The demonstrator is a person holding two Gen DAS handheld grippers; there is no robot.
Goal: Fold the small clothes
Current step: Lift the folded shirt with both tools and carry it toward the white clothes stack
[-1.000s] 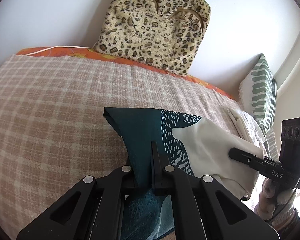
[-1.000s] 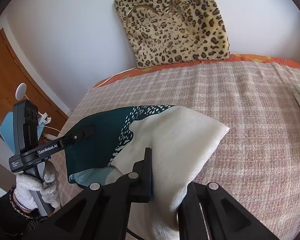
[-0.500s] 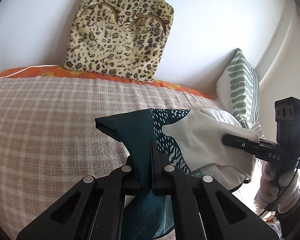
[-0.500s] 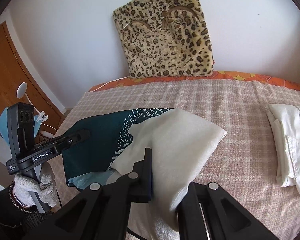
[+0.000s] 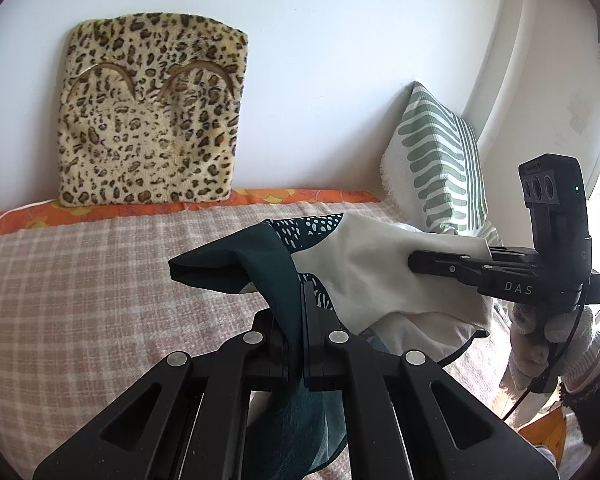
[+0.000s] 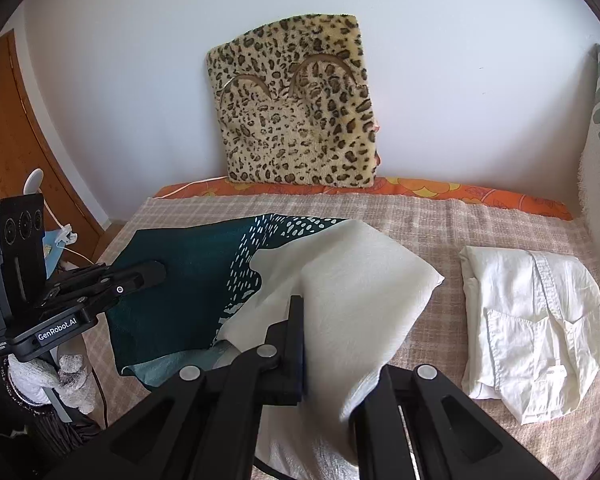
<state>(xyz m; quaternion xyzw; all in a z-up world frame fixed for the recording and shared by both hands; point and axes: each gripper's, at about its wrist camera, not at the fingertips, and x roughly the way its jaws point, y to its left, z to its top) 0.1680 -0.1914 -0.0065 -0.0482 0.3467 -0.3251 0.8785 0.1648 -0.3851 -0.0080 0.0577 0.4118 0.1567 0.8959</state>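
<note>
A teal and cream patterned garment (image 5: 340,264) (image 6: 340,280) hangs stretched between both grippers above the checked bed cover (image 5: 80,280) (image 6: 440,216). My left gripper (image 5: 302,300) is shut on the teal edge; it also shows in the right wrist view (image 6: 156,272). My right gripper (image 6: 320,320) is shut on the cream part, whose cloth hides the right finger; it also shows in the left wrist view (image 5: 414,260). The garment's lower part droops below the jaws.
A folded white shirt (image 6: 532,320) lies on the bed at the right. A leopard-print cushion (image 5: 152,116) (image 6: 296,104) leans on the wall. A green striped pillow (image 5: 436,164) stands at the bed's right end. A wooden door (image 6: 16,152) is at the left.
Both grippers have lifted the garment higher off the bed and tilted up. The white shirt and more of the wall have come into view.
</note>
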